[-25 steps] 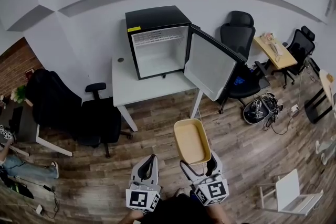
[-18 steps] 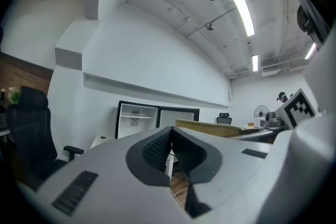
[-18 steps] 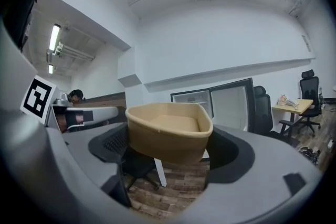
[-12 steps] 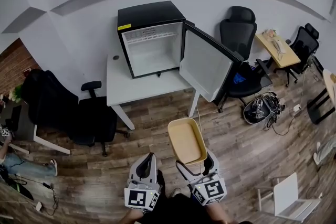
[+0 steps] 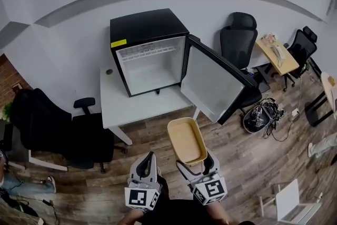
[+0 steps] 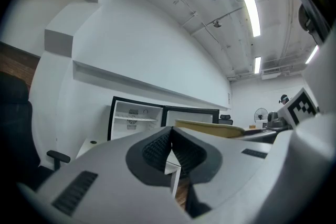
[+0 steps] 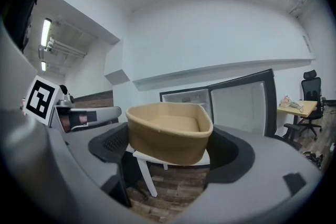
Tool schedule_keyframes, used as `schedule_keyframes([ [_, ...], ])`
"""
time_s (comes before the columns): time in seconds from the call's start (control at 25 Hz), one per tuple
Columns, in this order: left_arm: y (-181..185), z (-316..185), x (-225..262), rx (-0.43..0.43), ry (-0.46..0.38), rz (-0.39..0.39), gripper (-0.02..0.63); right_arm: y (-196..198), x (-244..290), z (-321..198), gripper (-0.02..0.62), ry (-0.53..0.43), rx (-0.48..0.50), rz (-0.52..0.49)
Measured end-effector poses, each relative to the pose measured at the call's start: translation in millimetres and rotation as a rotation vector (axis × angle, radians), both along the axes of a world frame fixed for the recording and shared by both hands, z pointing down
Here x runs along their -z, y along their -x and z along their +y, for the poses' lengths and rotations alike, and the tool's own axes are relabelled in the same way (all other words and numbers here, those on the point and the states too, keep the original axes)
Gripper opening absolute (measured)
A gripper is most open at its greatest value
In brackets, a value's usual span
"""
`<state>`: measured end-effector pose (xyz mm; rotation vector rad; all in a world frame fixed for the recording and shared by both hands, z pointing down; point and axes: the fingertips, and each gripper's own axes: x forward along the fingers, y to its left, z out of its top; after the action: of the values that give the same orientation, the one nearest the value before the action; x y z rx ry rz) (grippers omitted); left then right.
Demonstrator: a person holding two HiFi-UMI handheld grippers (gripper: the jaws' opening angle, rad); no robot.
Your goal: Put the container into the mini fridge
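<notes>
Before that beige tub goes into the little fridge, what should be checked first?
1. Grip: beige plastic container clamped between right gripper's jaws: ok.
2. Black mini fridge has its door swung wide: ok.
3. Room inside fridge: ok, looks empty.
4. Left gripper shut, empty, off to the side: ok.
5. Fridge within reach: not ok, wooden floor lies between.

A white wall (image 5: pixel 73 45) is seen behind a white tabletop (image 5: pixel 116 105). The floor (image 5: pixel 247 155) is laid in dark wood planks. A black office chair (image 5: pixel 39 118) is placed at the left and another black chair (image 5: pixel 238 39) at the right, near a small wooden desk (image 5: pixel 278 55). Strip lights (image 6: pixel 249 2) are lit overhead.
</notes>
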<state>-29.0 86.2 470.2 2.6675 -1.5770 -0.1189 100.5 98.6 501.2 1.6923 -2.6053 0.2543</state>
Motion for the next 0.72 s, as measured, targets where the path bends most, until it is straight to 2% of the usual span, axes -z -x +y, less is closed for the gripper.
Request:
schedule_keyframes([
  [0.36,43.7,-131.2,22.5,-0.079,-0.031,0.003,0.009,42.3,18.6,-132.6,0.469,-0.015,-0.068,0.008],
  [0.72,58.3,-194.6,19.9,-0.099,-0.02,0.011,0.009,53.1,21.5,-213.4,0.469,-0.02,-0.1,0.033],
])
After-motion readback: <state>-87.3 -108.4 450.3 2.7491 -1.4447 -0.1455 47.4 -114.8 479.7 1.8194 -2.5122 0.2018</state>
